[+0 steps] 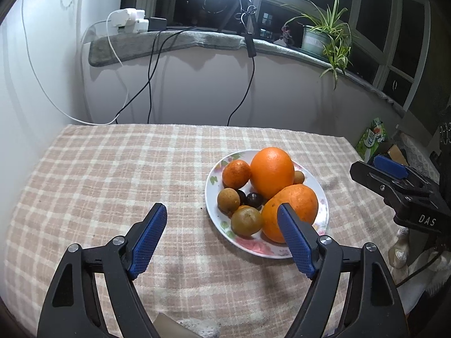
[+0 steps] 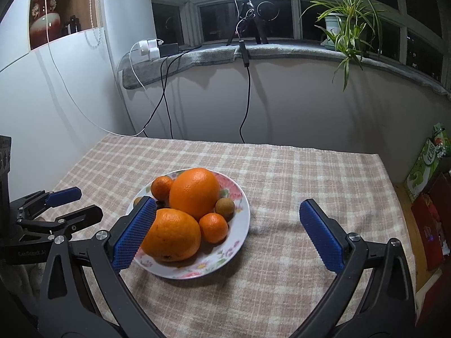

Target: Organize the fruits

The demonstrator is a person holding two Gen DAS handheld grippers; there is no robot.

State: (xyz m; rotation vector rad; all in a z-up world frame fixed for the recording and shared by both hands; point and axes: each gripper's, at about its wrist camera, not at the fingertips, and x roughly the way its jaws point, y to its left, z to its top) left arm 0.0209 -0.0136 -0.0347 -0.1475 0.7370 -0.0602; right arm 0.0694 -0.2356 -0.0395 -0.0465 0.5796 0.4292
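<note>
Both grippers, left [image 1: 222,239] and right [image 2: 227,235], are spread wide and empty. All fruit looks piled on the floral plate [image 1: 253,249]. To lift the near large orange [image 2: 172,235], straddle its widest part and close gently.

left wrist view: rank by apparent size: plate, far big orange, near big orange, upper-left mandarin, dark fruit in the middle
1. Plate
2-3. Far big orange and near big orange: look alike; the near one is partly hidden by a finger, so unranked
4. Mandarin
5. Dark fruit
</note>
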